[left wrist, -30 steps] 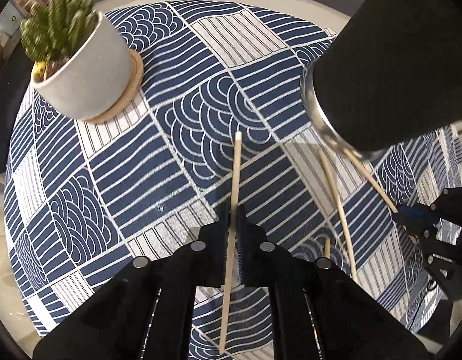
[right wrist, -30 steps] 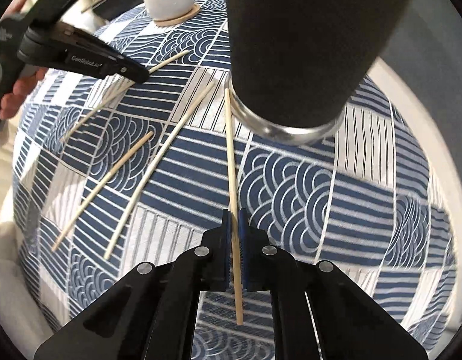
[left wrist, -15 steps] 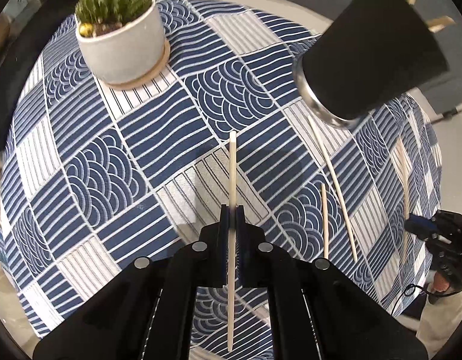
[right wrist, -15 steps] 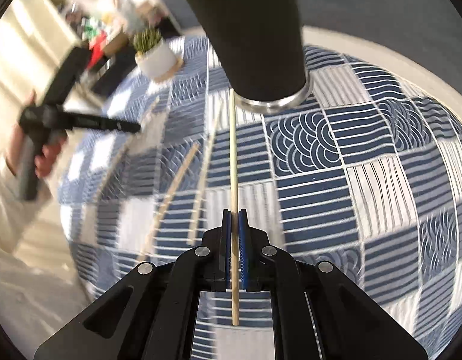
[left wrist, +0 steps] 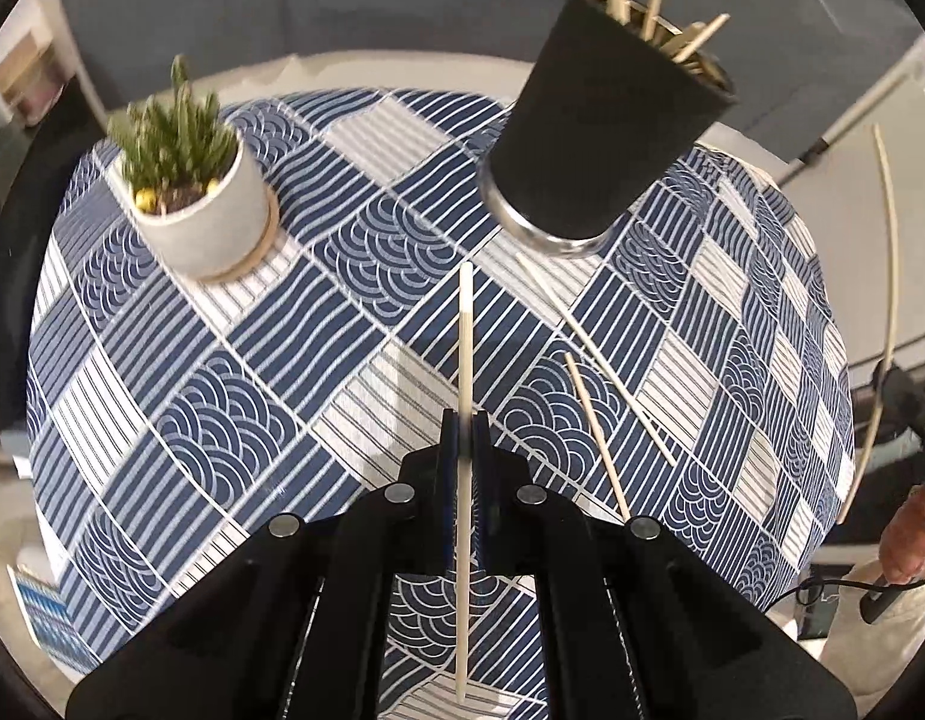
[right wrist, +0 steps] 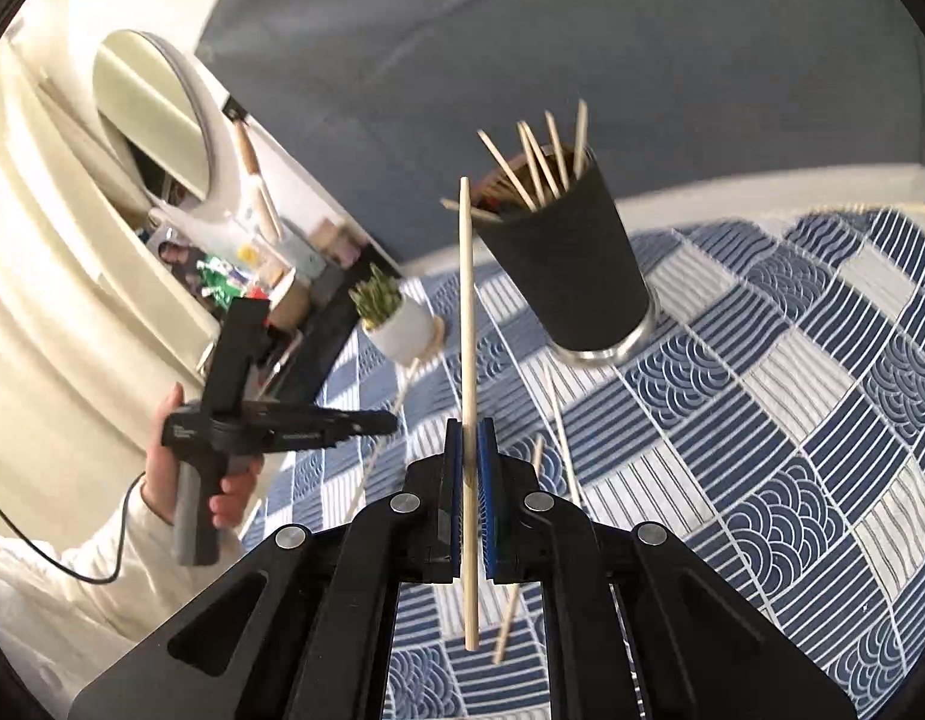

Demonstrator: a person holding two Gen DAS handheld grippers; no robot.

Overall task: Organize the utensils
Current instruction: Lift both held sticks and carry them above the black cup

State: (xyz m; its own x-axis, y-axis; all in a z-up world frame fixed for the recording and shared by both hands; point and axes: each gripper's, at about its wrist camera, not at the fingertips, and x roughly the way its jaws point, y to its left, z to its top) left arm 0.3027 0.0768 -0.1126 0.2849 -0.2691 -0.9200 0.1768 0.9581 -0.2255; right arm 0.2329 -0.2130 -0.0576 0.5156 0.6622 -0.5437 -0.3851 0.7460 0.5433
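Observation:
My left gripper (left wrist: 464,420) is shut on a pale wooden chopstick (left wrist: 464,336), held above the tablecloth and pointing toward the black cup (left wrist: 600,120). My right gripper (right wrist: 469,429) is shut on another chopstick (right wrist: 466,300), lifted high, its tip level with the rim of the black cup (right wrist: 567,276). The cup holds several chopsticks (right wrist: 540,162). Two loose chopsticks (left wrist: 594,426) lie on the cloth in front of the cup; they also show in the right wrist view (right wrist: 561,432). The left gripper appears in the right wrist view (right wrist: 390,420).
A potted succulent in a white pot (left wrist: 198,204) stands on a coaster at the far left of the blue-and-white patterned tablecloth (left wrist: 252,372). A round mirror (right wrist: 156,108) and a cluttered shelf (right wrist: 252,264) lie beyond the table's left edge.
Both grippers have risen well above the table, each with its chopstick; the cup looks smaller and its open top with chopsticks has come into view.

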